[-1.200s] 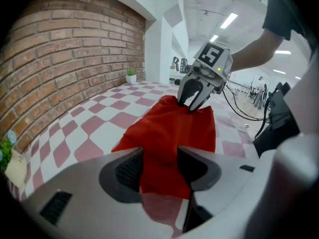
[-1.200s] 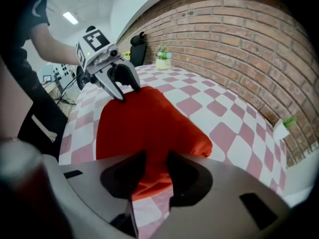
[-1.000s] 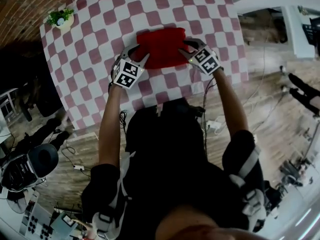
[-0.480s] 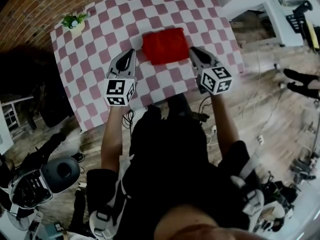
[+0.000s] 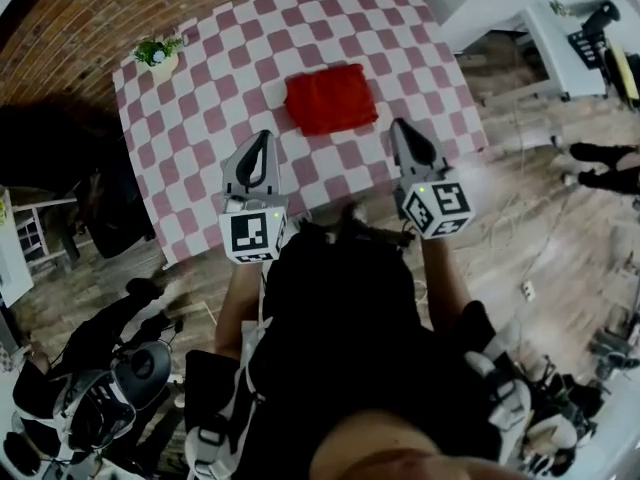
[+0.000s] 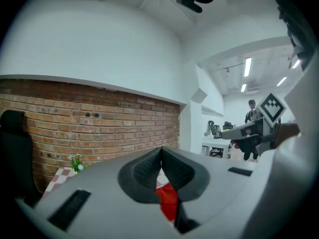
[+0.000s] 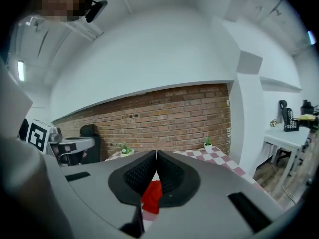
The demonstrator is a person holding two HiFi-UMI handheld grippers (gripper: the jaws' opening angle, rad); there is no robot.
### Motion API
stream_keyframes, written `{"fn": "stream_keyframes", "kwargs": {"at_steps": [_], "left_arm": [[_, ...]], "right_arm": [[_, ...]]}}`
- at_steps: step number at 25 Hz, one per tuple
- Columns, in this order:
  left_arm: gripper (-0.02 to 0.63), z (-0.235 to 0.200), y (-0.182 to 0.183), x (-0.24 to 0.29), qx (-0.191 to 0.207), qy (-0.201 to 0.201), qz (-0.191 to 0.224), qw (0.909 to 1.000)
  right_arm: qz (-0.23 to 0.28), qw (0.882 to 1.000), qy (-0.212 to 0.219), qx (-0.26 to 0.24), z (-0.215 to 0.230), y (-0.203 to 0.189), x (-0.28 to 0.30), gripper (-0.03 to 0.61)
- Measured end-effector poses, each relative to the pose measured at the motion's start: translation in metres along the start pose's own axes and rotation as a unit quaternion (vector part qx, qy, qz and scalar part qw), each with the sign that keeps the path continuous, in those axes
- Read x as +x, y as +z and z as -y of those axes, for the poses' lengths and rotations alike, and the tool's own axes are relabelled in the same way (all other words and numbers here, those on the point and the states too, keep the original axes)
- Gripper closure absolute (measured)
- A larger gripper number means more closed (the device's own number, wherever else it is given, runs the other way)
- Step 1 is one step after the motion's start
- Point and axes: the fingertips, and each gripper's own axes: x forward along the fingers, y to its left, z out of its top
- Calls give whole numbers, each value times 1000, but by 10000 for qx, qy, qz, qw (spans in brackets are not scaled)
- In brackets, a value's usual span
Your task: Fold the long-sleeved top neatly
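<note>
The red long-sleeved top (image 5: pixel 331 98) lies folded into a compact rectangle on the pink-and-white checked table (image 5: pixel 200 118). Both grippers hang in the air over the table's near edge, apart from the top. My left gripper (image 5: pixel 263 140) is shut and empty, to the top's near left. My right gripper (image 5: pixel 402 128) is shut and empty, to its near right; its jaws have just closed on nothing. In the left gripper view the jaw tips (image 6: pixel 160 151) meet, with the top (image 6: pixel 168 203) showing below them. The right gripper view shows the same: shut gripper (image 7: pixel 156 156), top (image 7: pixel 151 195) beneath.
A small potted plant (image 5: pixel 158 54) stands at the table's far left corner, by the brick wall (image 5: pixel 60 18). A white desk (image 5: pixel 570 38) stands to the right across the wooden floor. Dark equipment and cables lie on the floor at left (image 5: pixel 110 358).
Both grippers left the top's near corners, closed their jaws, and rose back toward the person. The top stays flat on the table.
</note>
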Motion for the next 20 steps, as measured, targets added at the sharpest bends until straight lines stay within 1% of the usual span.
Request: {"fn": "stream_keyframes", "kwargs": {"at_steps": [2,5,9,14,20], "left_arm": [[606,11,7,-8,-135,101,139,9998],[606,25,2,-16,-120,419,149,9989],[606,54,-2,-21,-246,408,47,9989],[606,81,2,-17,-142,421,112,9990],[606,102,0,-11,-111,396,58,9991]], "right_arm": [[108,9999,6,-51,-1,5,-12,568],[127,9998,65,-159,1,2,-27,568],[127,9998,116,-61,9,-6,-50,568],[151,9997,177,10,19,-13,-59,568],[99,9997,234,-57,29,-18,-67,568]]}}
